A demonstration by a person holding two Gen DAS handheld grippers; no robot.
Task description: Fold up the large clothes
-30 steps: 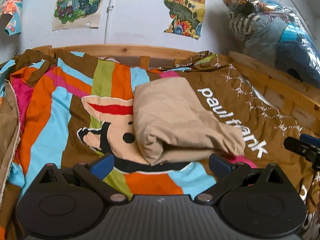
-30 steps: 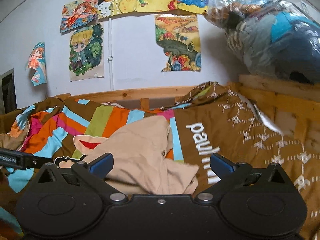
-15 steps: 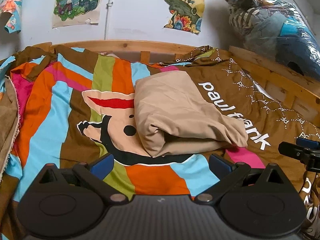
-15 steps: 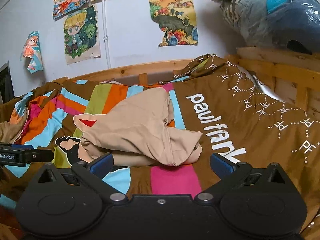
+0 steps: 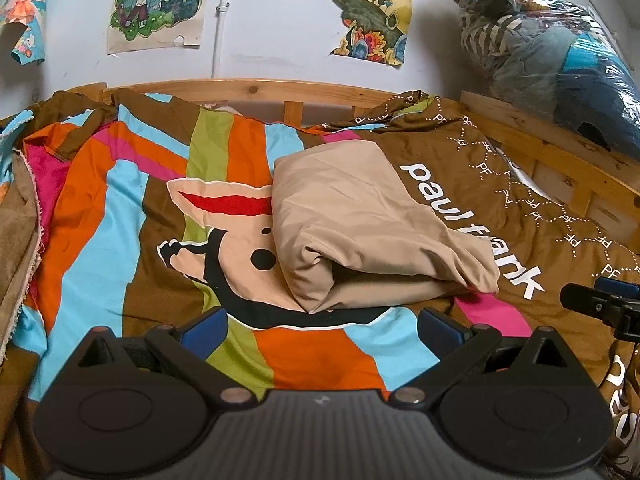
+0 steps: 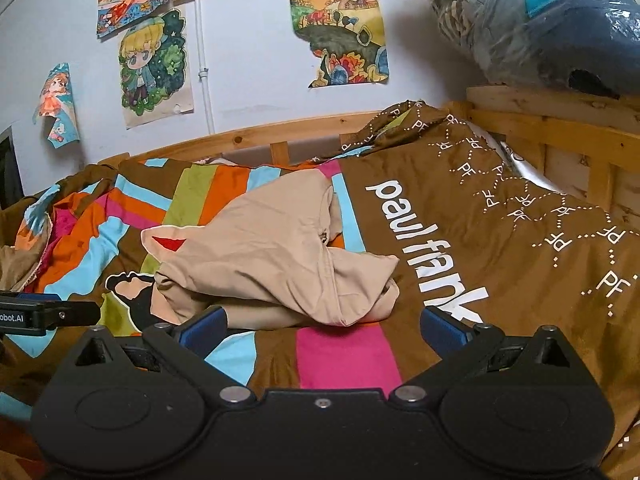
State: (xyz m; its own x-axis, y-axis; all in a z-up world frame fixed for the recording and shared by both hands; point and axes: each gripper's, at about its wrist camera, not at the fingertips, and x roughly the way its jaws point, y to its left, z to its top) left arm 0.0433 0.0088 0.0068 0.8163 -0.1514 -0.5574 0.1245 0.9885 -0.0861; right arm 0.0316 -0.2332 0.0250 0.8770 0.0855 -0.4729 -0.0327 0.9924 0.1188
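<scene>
Down at the bottom of each wrist view sit the tongs, and both pairs are spread wide with nothing between them. The left tongs [image 5: 322, 330] hang just short of the near edge of the folded beige garment [image 5: 372, 224], blue pads apart and not touching the cloth. The right tongs [image 6: 322, 326] are also wide; their left pad sits right in front of the garment's [image 6: 276, 256] lower edge, though I can't tell if it actually touches. Each pair shows up in the other's view too: the right one pokes in at the far right edge of the left view, and the left one at the far left edge of the right view.

The garment lies in a loose bundle in the middle of the bed, on a striped Paul Frank duvet cover [image 5: 100, 216], partly covering the cartoon face print and the start of the white lettering. From the right side the bundle looks lumpier, with a seam running down it.

Past that is the wooden bed frame [image 5: 256, 88], anime posters [image 6: 154, 68] on the white wall, and a clear plastic bag of clothes [image 6: 560, 20] up on the right rail.
</scene>
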